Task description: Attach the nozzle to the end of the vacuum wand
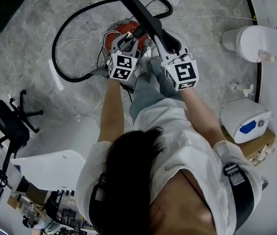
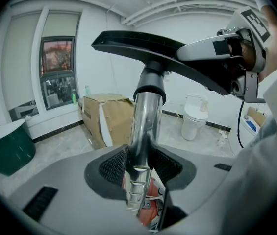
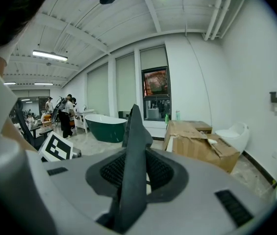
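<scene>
My left gripper (image 2: 140,168) is shut on the chrome vacuum wand (image 2: 142,126), which rises upright between its pads. A black collar (image 2: 150,88) joins the wand's top to the flat black nozzle (image 2: 133,43). My right gripper (image 2: 236,53) grips that nozzle from the right. In the right gripper view the nozzle (image 3: 132,146) stands edge-on with the right gripper (image 3: 131,173) shut on it, and the left gripper's marker cube (image 3: 57,148) shows at the left. From the head view both grippers, left (image 1: 128,42) and right (image 1: 166,42), meet over the red vacuum body (image 1: 123,29), with the nozzle (image 1: 143,13) slanting above them.
A black hose (image 1: 60,48) loops on the marble floor. Toilets (image 1: 253,42) stand at the right, a white bathtub (image 1: 55,155) and an office chair (image 1: 11,121) at the left. A cardboard box (image 2: 106,116) and a green tub (image 3: 104,126) lie ahead; people (image 3: 67,111) stand far off.
</scene>
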A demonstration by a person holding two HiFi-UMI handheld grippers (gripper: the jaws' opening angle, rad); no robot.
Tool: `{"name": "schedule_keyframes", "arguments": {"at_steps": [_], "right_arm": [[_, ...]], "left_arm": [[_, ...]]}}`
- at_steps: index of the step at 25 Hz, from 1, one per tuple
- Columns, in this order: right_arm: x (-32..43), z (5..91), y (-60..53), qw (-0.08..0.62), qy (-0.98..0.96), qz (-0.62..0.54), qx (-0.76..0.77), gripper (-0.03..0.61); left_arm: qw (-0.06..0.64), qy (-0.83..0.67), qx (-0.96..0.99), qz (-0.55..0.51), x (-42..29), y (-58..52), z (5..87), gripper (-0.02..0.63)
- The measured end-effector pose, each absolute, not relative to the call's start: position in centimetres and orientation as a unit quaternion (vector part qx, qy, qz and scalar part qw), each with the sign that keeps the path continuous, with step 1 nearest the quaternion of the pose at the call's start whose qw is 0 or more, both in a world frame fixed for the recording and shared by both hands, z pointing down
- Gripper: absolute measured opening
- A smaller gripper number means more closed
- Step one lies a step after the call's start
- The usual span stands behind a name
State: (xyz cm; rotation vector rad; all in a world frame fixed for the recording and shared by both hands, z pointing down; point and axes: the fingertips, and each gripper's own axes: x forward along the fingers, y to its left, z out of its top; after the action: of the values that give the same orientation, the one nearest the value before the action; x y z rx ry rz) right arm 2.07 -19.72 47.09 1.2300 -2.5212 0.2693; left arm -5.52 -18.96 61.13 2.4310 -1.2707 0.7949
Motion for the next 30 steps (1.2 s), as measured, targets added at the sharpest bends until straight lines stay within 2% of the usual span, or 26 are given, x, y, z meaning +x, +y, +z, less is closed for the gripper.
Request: {"name": "schedule_keyframes", "arguments": {"at_steps": [10,30], "right_arm": [[1.0,46.0,-18.5,0.191,-0.892,0.017,0.409,0.100],[-0.3,45.8,-17.1,0.229,-0.889,-0.049,0.394,0.104]], "left_arm": [[0.141,-0.440,0.842,0.276,-5.3,-18.7,61.1,0.158],[0.139,-0.431,0.847,0.279,-5.3,-18.8,61.0,0.158]]}}
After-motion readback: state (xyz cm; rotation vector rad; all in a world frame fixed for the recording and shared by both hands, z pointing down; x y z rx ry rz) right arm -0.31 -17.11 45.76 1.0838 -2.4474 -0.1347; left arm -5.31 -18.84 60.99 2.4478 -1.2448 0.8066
